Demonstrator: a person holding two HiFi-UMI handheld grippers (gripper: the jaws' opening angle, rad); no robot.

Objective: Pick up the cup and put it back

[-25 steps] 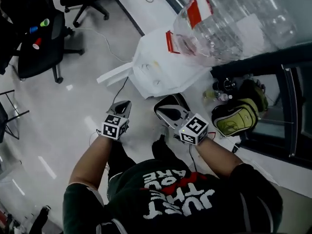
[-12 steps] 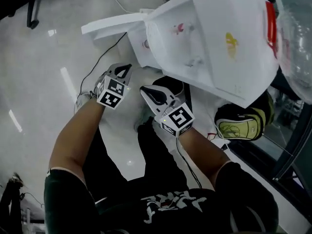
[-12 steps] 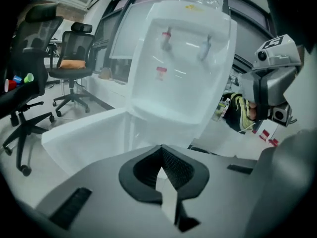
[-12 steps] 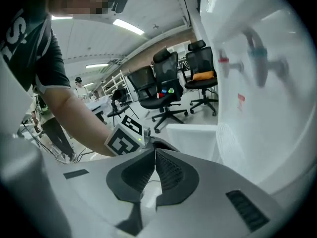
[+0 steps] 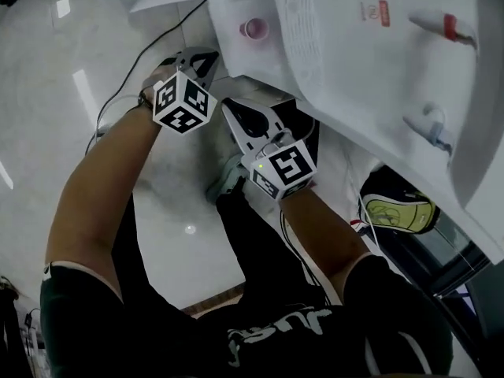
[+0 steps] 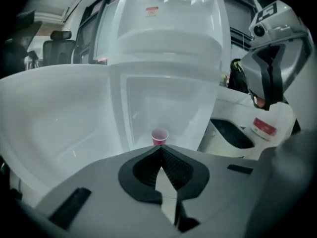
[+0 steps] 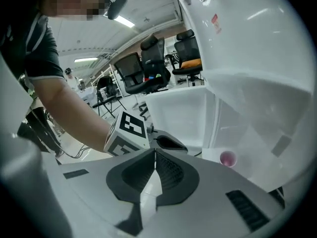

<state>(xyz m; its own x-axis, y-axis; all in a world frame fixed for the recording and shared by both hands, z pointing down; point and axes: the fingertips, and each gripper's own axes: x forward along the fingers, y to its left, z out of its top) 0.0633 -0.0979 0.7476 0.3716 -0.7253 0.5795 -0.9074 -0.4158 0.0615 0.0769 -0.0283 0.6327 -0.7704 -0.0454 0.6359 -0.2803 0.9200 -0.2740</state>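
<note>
Left gripper [image 6: 161, 151] and right gripper [image 7: 154, 153] clenched empty; only left gripper view centres the cup [image 6: 159, 136].

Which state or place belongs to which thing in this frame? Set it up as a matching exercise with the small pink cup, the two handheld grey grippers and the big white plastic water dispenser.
Things:
1. small pink cup
2. left gripper
3. right gripper
4. white plastic water dispenser

States or places:
A. jaws shut and empty, cup off to the right in its own view
B. carries a red-tipped tap
C. stands upright in the dispenser's recess
D. jaws shut and empty, cup straight beyond the tips

Pairs: 1-C, 2-D, 3-A, 4-B.
</note>
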